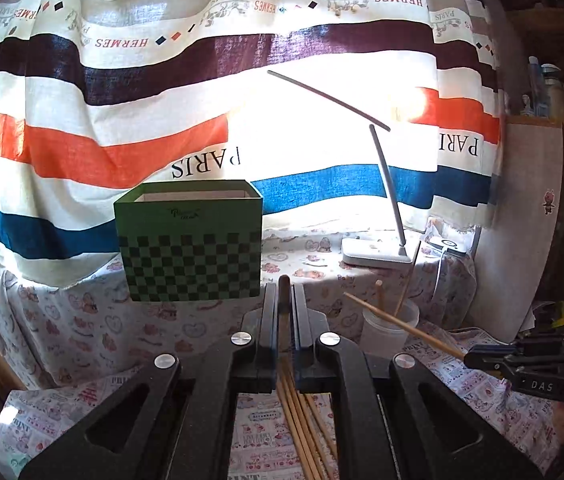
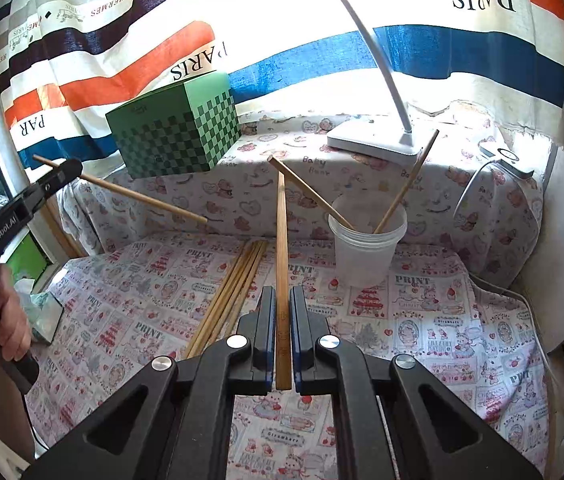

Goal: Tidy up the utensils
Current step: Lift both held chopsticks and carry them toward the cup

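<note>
Clamping 1 chopstick (image 2: 281, 264) each, right tool (image 2: 282, 300), left tool (image 1: 283, 300), near cup (image 2: 366, 240)

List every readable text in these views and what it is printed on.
"PARIS", "HERMES": striped curtain, upside down.
"PRINT", "Strawbere": patterned tablecloth.
"GenRobot.AI": left gripper.
"DAS": right gripper.
Green checkered box logo: too small to read.

Curtain (image 1: 122, 92) ahead reads "HERMES" and "PARIS", tablecloth (image 2: 422, 320) below reads "PRINT", left gripper (image 2: 60, 174) reads "GenRobot.AI", right gripper (image 1: 482, 360) reads "DAS".
</note>
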Demonstrator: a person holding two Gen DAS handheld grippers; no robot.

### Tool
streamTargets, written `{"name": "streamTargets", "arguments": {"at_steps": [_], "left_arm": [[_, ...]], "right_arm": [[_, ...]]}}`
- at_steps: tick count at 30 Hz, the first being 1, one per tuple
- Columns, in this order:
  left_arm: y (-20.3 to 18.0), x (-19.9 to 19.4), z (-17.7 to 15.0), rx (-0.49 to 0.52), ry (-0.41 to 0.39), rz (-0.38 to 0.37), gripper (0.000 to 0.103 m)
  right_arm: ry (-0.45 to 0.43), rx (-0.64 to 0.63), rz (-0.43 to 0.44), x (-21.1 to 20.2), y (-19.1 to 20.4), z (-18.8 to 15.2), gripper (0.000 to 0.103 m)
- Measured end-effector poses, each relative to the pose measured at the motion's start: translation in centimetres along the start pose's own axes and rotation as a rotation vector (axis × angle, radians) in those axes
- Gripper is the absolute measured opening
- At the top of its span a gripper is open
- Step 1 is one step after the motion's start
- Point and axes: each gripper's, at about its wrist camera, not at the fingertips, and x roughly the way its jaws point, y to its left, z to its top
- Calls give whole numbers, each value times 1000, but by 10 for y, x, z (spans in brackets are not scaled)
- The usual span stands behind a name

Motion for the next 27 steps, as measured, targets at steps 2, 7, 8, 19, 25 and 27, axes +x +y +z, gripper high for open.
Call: {"name": "streamTargets", "arguments": {"at_steps": [2, 7, 8, 19, 25, 27], "left_arm": [[-10, 2, 6, 10, -2, -1, 4], [-26, 11, 12, -4, 9, -21, 4], [-27, 13, 12, -8, 12, -22, 4], [-35, 9, 42, 2, 29, -54, 4], [-60, 2, 66, 4, 9, -184, 4], [-76, 5, 71, 38, -12, -190, 4]], "right_arm": [[43, 2, -6, 3, -5, -5, 7], [100, 32, -9, 15, -19, -16, 7], [81, 43, -1, 14, -21, -16, 7], [-162, 35, -51, -36, -24, 41, 7], [-187, 31, -122, -50, -33, 91, 7], [-201, 36, -133, -48, -38, 102, 7]]}}
